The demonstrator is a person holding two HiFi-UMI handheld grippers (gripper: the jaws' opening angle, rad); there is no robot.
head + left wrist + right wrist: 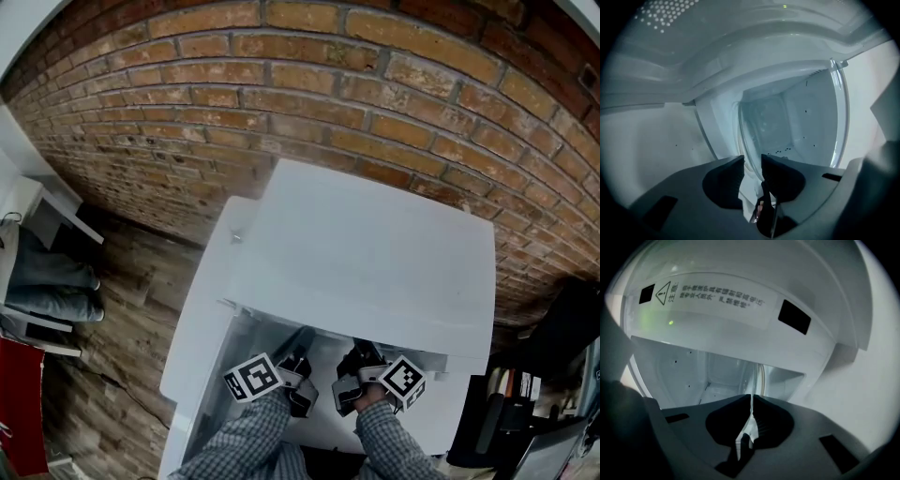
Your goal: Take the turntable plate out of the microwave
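From the head view I look down on the white microwave (366,253); both grippers reach into its open front. The glass turntable plate (797,122) is tilted up on its edge inside the white cavity. My left gripper (752,161) has the plate's lower rim between its jaws, with a gap showing beside the rim, and it is open. My right gripper (751,399) is shut on the plate's thin edge (757,376). In the head view the left gripper (300,349) and right gripper (359,354) sit side by side, held by checked sleeves.
A brick wall (309,84) stands behind the microwave. A white surface (202,319) runs along its left side above the wooden floor (131,309). A white shelf with folded grey cloth (52,281) is at the left, dark items (534,412) at the right. A warning label (722,298) sits above the cavity.
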